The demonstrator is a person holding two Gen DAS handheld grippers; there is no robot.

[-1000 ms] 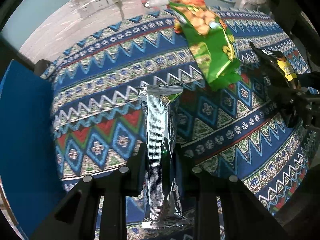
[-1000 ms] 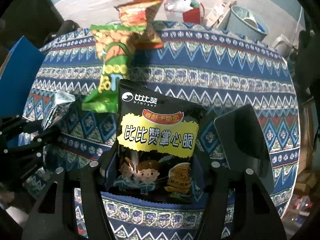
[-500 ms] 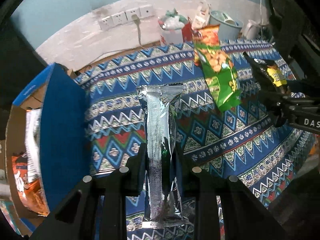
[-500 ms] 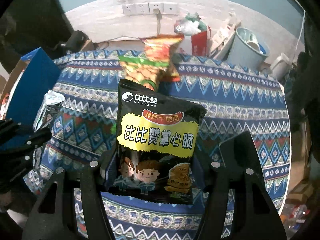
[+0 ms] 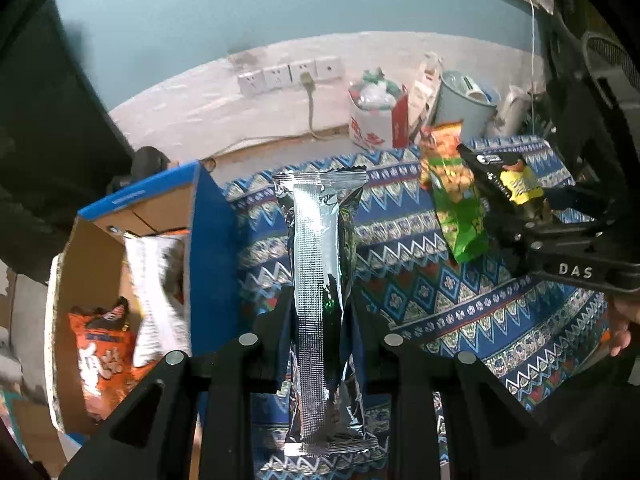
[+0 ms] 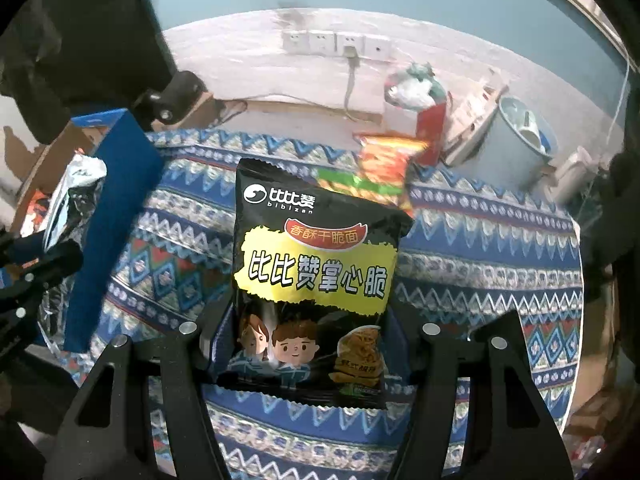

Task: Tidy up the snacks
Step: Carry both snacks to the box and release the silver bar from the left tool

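A cardboard box (image 5: pixel 92 264) stands at the left edge of the bench (image 5: pixel 460 300), with two snack bags (image 5: pixel 104 356) inside it. Two more packets (image 5: pixel 460 204) lie overlapping at the bench's far side. Behind that, against the wall, sit a bucket (image 5: pixel 464 104) and wall sockets (image 5: pixel 292 76).

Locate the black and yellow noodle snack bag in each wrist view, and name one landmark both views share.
Left wrist view: the black and yellow noodle snack bag is at the upper right, seen edge-on, clamped in the right gripper.
Right wrist view: it fills the centre, upright, label facing the camera, held between the fingers.
Shared landmark: the row of wall sockets above the floor behind the patterned cloth.
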